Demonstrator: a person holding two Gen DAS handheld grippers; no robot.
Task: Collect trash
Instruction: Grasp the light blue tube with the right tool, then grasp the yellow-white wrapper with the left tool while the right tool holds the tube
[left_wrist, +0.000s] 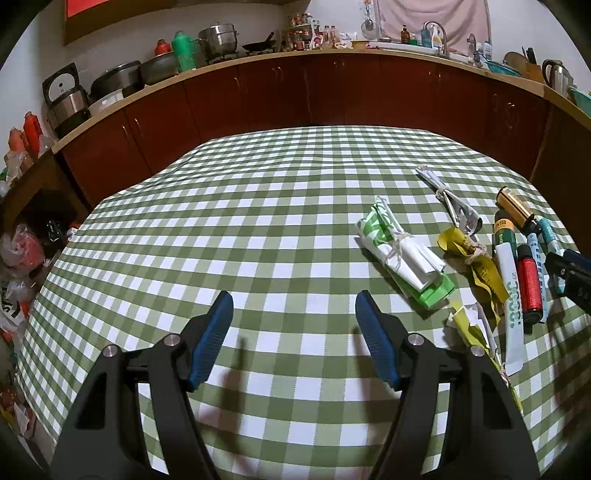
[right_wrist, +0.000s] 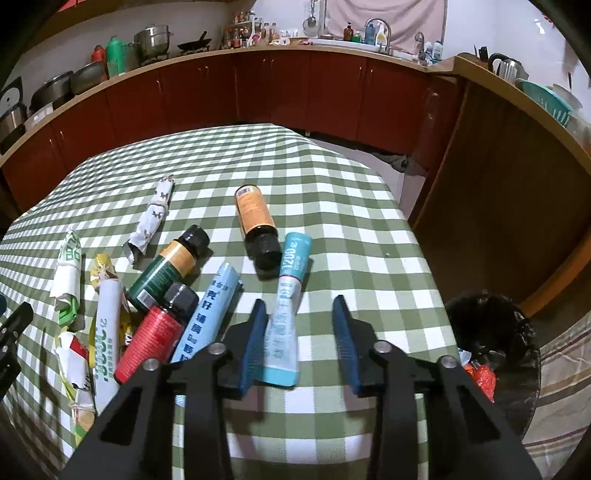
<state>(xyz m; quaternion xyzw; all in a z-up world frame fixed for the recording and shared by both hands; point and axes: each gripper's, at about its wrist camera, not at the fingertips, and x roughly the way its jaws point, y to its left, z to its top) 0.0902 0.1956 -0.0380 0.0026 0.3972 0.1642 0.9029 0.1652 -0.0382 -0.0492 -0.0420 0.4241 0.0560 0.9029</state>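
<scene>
three small bottles (right_wrist: 255, 225), three tubes (right_wrist: 288, 314), four tied wrappers (right_wrist: 151, 221), one bin (right_wrist: 495, 354).

Two matte black plastic grippers, left gripper (left_wrist: 294, 334) and right gripper (right_wrist: 300, 341) alike. Angular linkage arms with triangular cut-outs, round silver screws at the pivots. Ribbed blue pads (left_wrist: 214, 338) lining the jaws.

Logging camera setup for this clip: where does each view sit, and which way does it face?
Left wrist: on the left tool, angled down at bare checked tablecloth; its open blue pads show.
Right wrist: on the right tool, over a teal tube lying between its pads; bin at right.
Shared: red bottle, kitchen counter.
</scene>
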